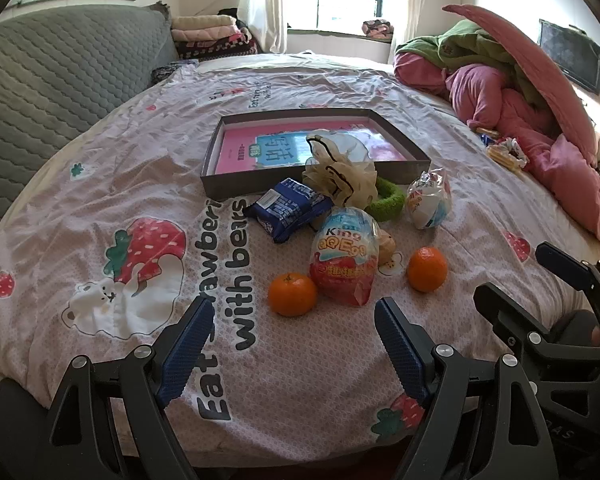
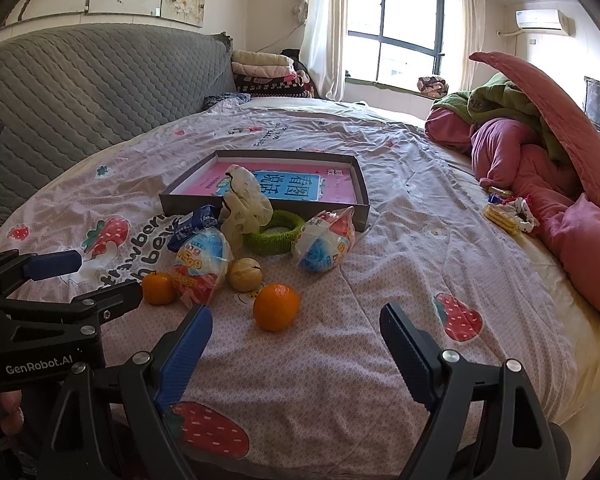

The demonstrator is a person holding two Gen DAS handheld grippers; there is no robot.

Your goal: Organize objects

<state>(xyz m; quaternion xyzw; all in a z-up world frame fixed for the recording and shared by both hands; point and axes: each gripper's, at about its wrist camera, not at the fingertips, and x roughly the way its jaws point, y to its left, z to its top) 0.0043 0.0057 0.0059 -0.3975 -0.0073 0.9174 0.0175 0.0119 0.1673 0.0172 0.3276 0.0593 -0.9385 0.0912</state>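
Note:
On the strawberry-print bedspread a small heap lies in front of a shallow grey box that holds a pink book. The heap: a blue snack packet, a cream mesh puff, a green ring, two wrapped toy eggs, a small cream ball and two oranges. My left gripper is open just short of the nearer orange. My right gripper is open beside the other orange. Neither holds anything.
A grey quilted headboard runs along the left. Pink and green bedding is piled on the right, with snack wrappers at its foot. Folded blankets and a window stand at the back.

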